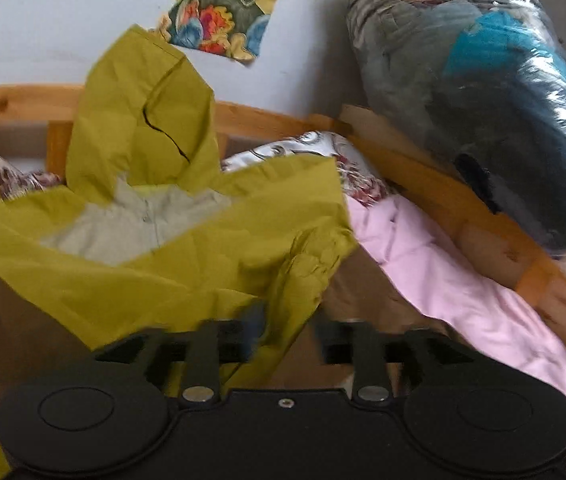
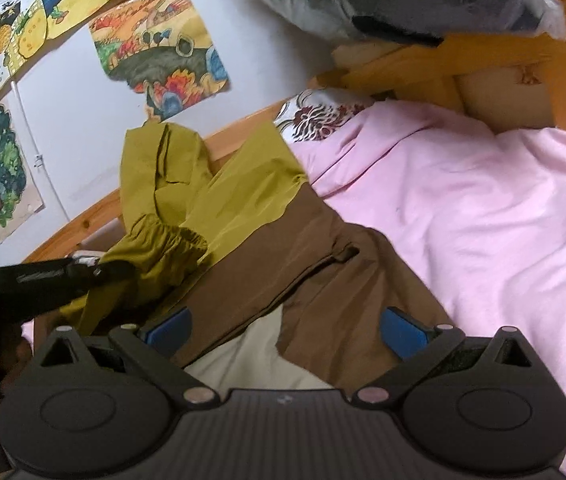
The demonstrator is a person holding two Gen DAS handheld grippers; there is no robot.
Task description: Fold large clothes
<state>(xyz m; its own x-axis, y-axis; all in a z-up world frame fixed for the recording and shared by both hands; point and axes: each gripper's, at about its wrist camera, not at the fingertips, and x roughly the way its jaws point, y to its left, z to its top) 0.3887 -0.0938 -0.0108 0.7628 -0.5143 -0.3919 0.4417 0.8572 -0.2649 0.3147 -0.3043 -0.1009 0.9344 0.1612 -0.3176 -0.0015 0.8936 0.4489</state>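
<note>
A large olive-yellow and brown jacket (image 2: 283, 248) with a pale lining lies on a pink sheet (image 2: 483, 220). In the left wrist view the jacket (image 1: 155, 248) is lifted and bunched, its sleeve (image 1: 143, 112) raised. My left gripper (image 1: 287, 332) is shut on a fold of yellow fabric; it also shows in the right wrist view (image 2: 99, 270), pinching the gathered cuff (image 2: 163, 248). My right gripper (image 2: 283, 328) is open, its blue pads (image 2: 171, 326) spread over the brown part and touching nothing.
A wooden bed frame (image 1: 423, 168) runs behind the jacket. A plastic-wrapped bundle of bedding (image 1: 483, 92) rests on its rail. A patterned pillow (image 2: 323, 116) lies at the bed's head. Drawings (image 2: 155, 52) hang on the white wall.
</note>
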